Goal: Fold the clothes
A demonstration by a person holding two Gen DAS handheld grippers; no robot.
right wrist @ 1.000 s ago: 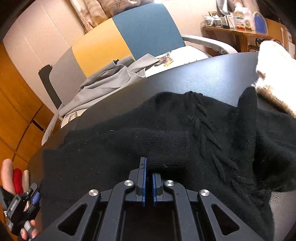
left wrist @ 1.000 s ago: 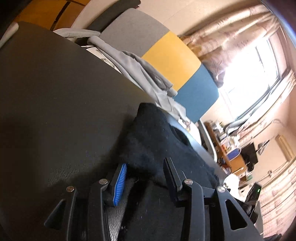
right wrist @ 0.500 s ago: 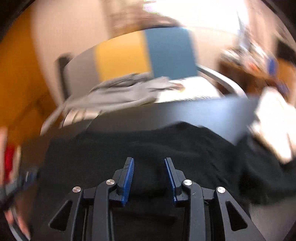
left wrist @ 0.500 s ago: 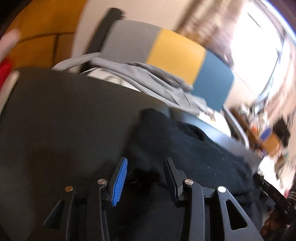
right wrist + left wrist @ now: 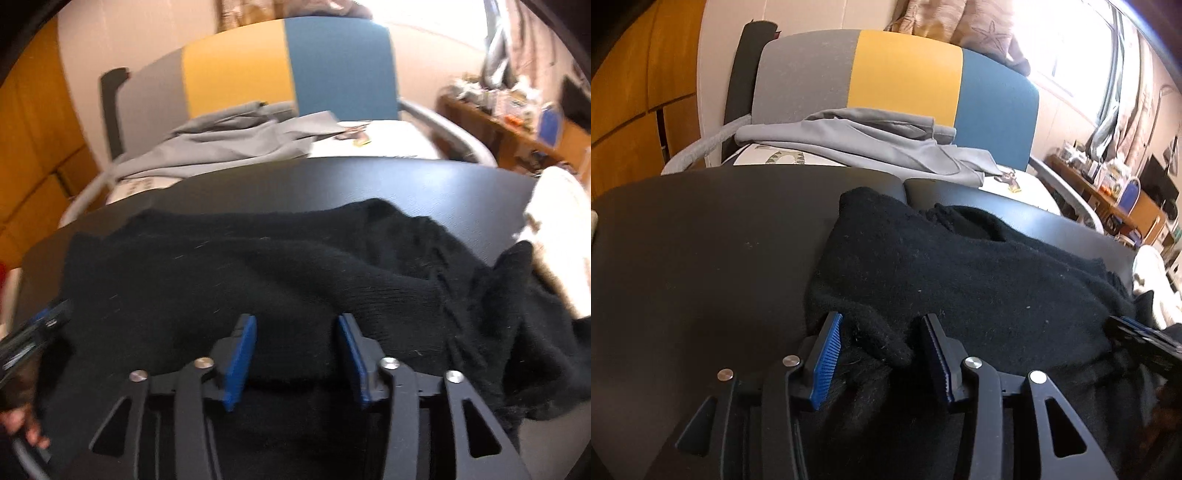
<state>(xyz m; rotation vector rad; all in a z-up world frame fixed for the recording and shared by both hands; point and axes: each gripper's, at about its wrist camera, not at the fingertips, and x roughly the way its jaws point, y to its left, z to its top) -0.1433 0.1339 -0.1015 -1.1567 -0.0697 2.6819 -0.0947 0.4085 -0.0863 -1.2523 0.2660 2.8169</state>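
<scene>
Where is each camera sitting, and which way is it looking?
Left wrist: sits on the left gripper, looking forward over the black sweater to the striped chair; its two open fingers show.
Right wrist: sits on the right gripper, facing the same way; its open fingers and a bit of the person's hand show.
Shared: sweater, black table, grey garment, chair.

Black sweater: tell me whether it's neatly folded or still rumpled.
Rumpled. The black sweater lies bunched in uneven ridges on the dark table, one end flopped loosely at the right.
</scene>
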